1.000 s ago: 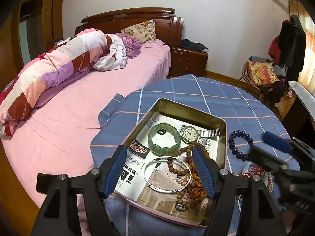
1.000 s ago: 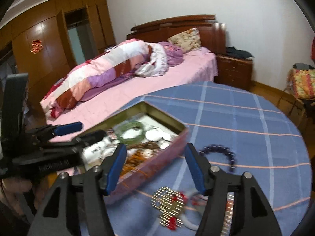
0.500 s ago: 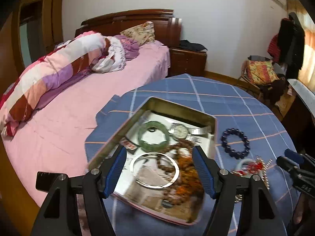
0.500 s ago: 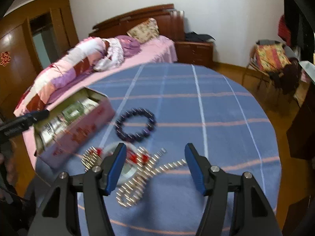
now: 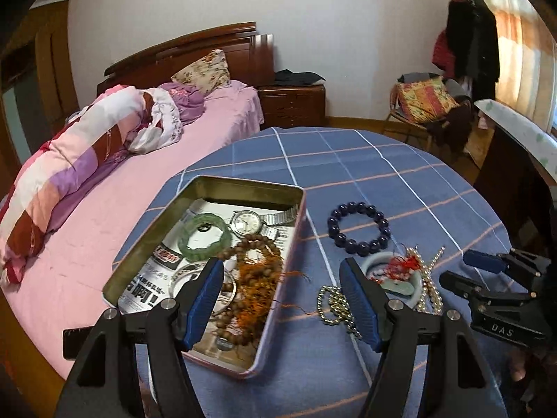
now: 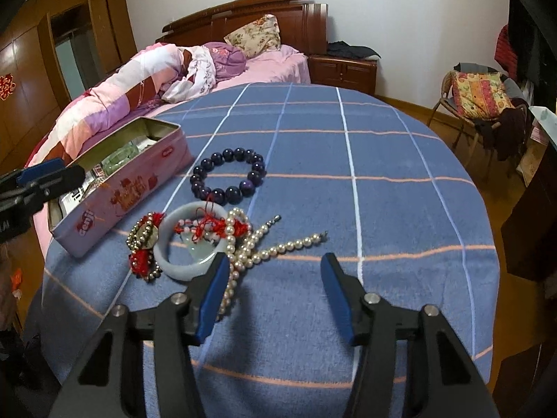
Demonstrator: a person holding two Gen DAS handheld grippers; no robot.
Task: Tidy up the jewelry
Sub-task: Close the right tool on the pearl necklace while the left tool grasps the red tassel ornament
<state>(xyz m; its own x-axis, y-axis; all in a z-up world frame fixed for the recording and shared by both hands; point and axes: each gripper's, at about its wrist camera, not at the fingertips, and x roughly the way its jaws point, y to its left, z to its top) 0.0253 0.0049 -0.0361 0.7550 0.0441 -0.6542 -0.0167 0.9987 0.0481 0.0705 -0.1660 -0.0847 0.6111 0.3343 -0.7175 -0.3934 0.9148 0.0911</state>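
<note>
A pink tin box (image 5: pixel 278 334) (image 6: pixel 132 195) on the blue checked tablecloth holds a green bangle (image 5: pixel 203 235), a watch (image 5: pixel 249 223), a silver bangle and brown wooden beads (image 5: pixel 256 278). To its right lie a dark purple bead bracelet (image 5: pixel 358 228) (image 6: pixel 228 176), a pale jade bangle (image 6: pixel 177 261), a pearl necklace (image 6: pixel 275 247) and red-threaded trinkets (image 6: pixel 209 224). My left gripper (image 5: pixel 282 294) is open above the tin's right edge. My right gripper (image 6: pixel 275 287) is open, just in front of the pearl necklace; it also shows in the left wrist view (image 5: pixel 466 271).
The round table (image 6: pixel 383 160) stands beside a bed with a pink sheet (image 5: pixel 122 209) and a rolled striped quilt (image 5: pixel 69 160). A wooden nightstand (image 6: pixel 343 71) and a chair with a patterned cushion (image 6: pixel 480 94) stand behind. A dark cabinet (image 6: pixel 532 230) is at the right.
Both grippers pulled back and shifted right. The tin now sits left in the left wrist view; the loose jewelry pile is now straight ahead of the right gripper. Both stay open.
</note>
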